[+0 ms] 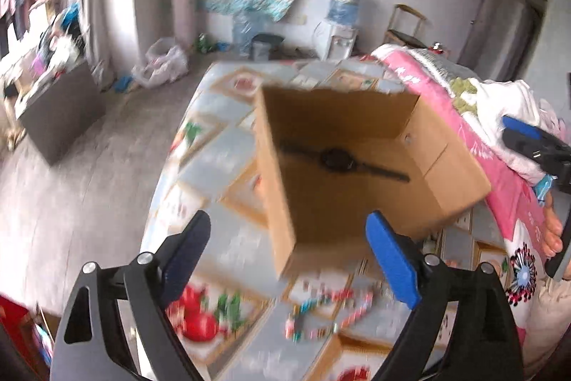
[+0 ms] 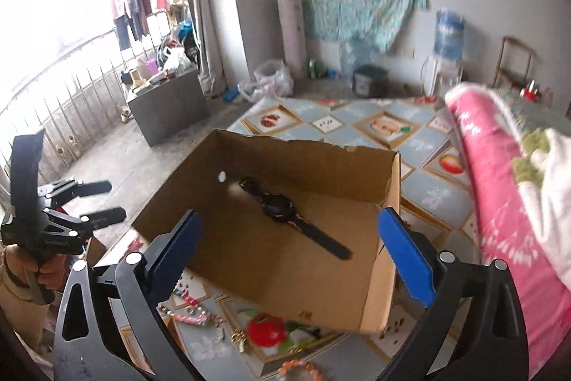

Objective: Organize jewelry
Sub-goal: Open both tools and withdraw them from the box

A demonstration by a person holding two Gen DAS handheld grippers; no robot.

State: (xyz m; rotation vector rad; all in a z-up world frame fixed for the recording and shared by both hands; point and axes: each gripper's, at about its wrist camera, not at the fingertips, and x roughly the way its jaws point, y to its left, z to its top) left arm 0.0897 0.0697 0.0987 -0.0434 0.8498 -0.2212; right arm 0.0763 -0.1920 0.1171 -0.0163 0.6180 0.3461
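Beads (image 1: 321, 313), blurred, probably a bracelet, lie at the box's (image 1: 285, 202) near edge: left gripper (image 1: 296, 259) open and empty, right gripper (image 2: 289, 249) too, so drop straight down and pinch mid-strand.

Blk watch (image 2: 282, 206), brn box (image 2: 271, 277)

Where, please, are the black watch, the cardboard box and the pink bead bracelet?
black watch (image 2: 276, 204): right wrist view, on its case.
cardboard box (image 2: 307, 159): right wrist view, inner back wall.
pink bead bracelet (image 2: 189, 316): right wrist view, on its beads.
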